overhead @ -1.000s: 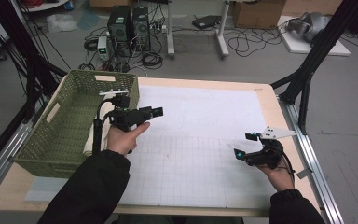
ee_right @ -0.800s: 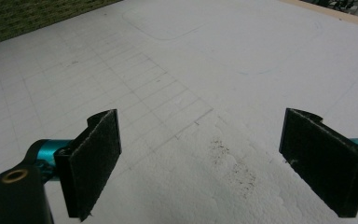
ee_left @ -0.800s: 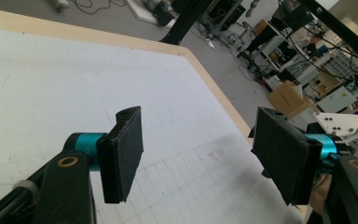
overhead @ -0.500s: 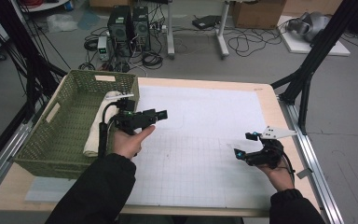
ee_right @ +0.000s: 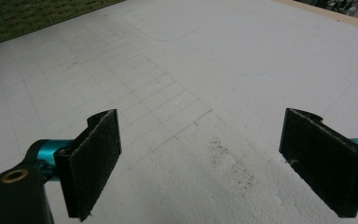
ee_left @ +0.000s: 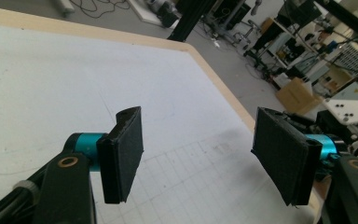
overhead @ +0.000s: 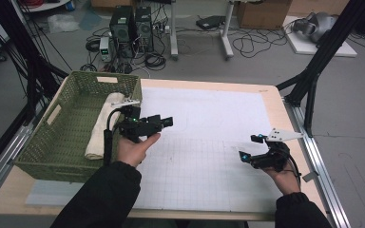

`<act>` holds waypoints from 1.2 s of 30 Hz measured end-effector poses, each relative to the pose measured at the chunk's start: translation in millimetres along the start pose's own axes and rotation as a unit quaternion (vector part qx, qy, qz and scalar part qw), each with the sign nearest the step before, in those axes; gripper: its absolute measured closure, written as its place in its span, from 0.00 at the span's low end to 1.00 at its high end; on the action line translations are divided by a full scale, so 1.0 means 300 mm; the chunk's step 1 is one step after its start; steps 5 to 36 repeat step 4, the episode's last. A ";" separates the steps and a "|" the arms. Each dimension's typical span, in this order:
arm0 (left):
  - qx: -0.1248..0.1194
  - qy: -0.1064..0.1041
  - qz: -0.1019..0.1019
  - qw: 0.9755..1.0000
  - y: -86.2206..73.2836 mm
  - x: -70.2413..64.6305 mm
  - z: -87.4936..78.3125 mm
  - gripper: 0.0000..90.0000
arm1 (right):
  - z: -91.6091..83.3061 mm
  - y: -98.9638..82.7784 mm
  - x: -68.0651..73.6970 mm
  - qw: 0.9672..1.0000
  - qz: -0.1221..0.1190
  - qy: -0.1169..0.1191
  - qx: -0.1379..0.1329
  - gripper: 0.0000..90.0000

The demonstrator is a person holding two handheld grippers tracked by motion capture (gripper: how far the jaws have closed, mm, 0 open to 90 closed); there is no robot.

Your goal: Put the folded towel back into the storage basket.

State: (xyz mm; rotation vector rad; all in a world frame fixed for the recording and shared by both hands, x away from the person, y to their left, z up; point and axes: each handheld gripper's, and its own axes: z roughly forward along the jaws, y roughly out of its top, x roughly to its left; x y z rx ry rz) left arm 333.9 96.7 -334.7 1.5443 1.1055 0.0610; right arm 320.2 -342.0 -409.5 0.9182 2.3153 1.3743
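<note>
In the high view my left gripper (overhead: 165, 122) hovers over the white grid mat (overhead: 209, 114), just right of the green basket (overhead: 52, 142), pointing right. Its own view shows the jaws open (ee_left: 198, 135) with bare mat between the pads. A rolled cream towel (overhead: 100, 130) lies inside the basket along its right wall. My right gripper (overhead: 248, 147) is low over the mat near the right edge, pointing left. Its jaws stand wide open (ee_right: 200, 154) with nothing between them.
The wooden table edge (overhead: 285, 118) borders the mat on the right, with a black frame post (overhead: 313, 80) beyond it. The basket's corner (ee_right: 28, 18) shows far off in the right gripper view. Computers and cables (overhead: 133, 28) sit on the floor behind the table.
My left hand has drifted slightly right and toward the table's front, away from the basket, so more of the towel shows. The right hand has kept still.
</note>
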 end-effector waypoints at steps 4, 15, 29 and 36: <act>0.002 -0.001 0.005 1.000 -0.021 -0.012 -0.001 0.37 | -0.002 0.001 0.001 1.000 0.002 0.000 -0.001 0.13; 0.002 -0.001 0.005 1.000 -0.021 -0.012 -0.001 0.37 | -0.002 0.001 0.001 1.000 0.002 0.000 -0.001 0.13; 0.002 -0.001 0.005 1.000 -0.021 -0.012 -0.001 0.37 | -0.002 0.001 0.001 1.000 0.002 0.000 -0.001 0.13; 0.002 -0.001 0.005 1.000 -0.021 -0.012 -0.001 0.37 | -0.002 0.001 0.001 1.000 0.002 0.000 -0.001 0.13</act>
